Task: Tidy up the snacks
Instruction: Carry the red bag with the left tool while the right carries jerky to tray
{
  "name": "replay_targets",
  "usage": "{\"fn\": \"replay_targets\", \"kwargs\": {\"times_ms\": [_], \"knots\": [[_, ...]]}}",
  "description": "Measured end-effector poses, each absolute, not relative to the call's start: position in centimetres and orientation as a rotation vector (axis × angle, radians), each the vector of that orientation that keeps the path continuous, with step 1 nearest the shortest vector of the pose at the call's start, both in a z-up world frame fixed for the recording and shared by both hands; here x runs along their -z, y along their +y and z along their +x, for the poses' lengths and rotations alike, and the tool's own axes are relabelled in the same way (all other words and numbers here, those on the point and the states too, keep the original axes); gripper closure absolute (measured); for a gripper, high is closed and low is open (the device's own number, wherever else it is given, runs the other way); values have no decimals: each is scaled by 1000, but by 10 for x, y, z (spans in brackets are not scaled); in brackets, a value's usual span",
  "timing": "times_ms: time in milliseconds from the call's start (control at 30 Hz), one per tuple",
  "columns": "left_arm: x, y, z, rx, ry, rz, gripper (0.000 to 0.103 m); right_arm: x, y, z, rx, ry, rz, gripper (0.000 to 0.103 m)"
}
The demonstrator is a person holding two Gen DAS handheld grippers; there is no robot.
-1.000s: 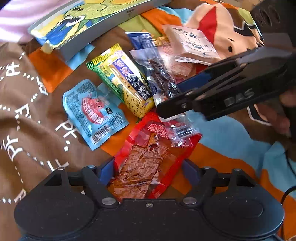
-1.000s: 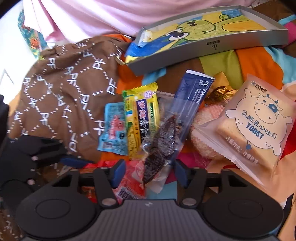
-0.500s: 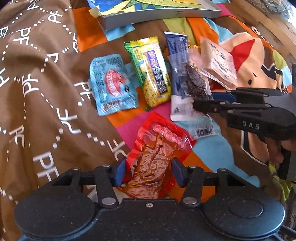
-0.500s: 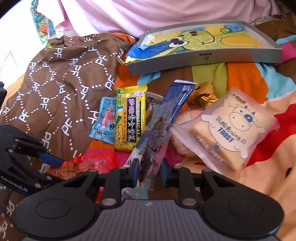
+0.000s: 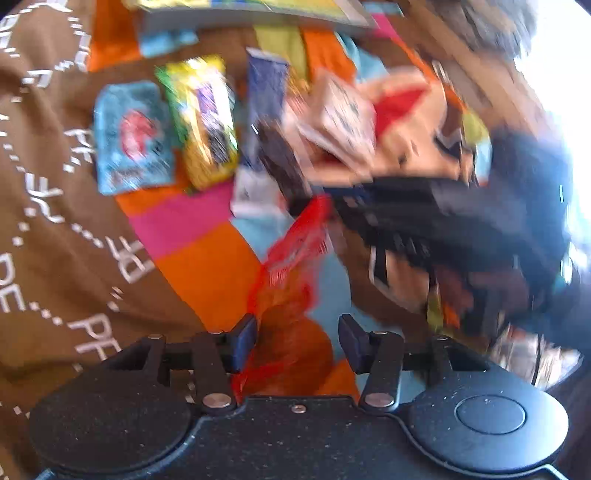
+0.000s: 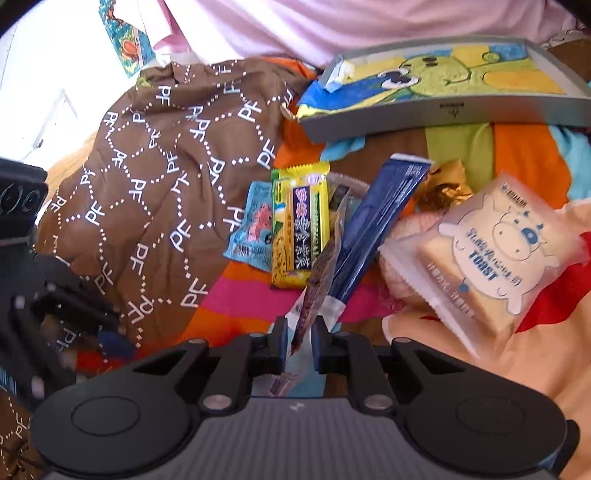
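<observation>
My left gripper is shut on a red snack packet, which stands up off the bedspread between its fingers; this view is motion-blurred. My right gripper is shut on the end of a clear packet of dark dried meat, held edge-on and tilted up. A long blue packet lies just right of it. A yellow-green bar packet and a light blue packet lie to the left. The grey cartoon-lined tray sits at the back.
A toast packet and a gold wrapper lie to the right. A brown patterned blanket is bunched on the left. Pink clothing of a person fills the top. The right gripper's black body crosses the left wrist view.
The left gripper closed in on the red packet and lifted it while swinging fast. The right gripper stays shut on the dark meat packet, which has tipped more upright.
</observation>
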State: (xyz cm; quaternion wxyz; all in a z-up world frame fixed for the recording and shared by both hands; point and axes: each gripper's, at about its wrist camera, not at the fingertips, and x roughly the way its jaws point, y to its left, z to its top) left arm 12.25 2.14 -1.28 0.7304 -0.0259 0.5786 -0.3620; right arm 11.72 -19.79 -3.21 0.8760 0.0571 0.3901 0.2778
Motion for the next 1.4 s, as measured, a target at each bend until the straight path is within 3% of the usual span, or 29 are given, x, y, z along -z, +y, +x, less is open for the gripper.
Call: {"fn": "replay_targets", "kwargs": {"times_ms": [333,567,967,1400], "knots": [[22,9,115,752,1258,47,59,44,-193,131,-547,824,168,83],[27,9,121,672,1260,47,80,49,-188,127,-534,810,192,85],[12,21,110,579,1150,-60,84,36,-192,103,-487,660,113,94],[-10,27,132,485,1003,-256,89,12,-198,101,-483,530,115,95]]}}
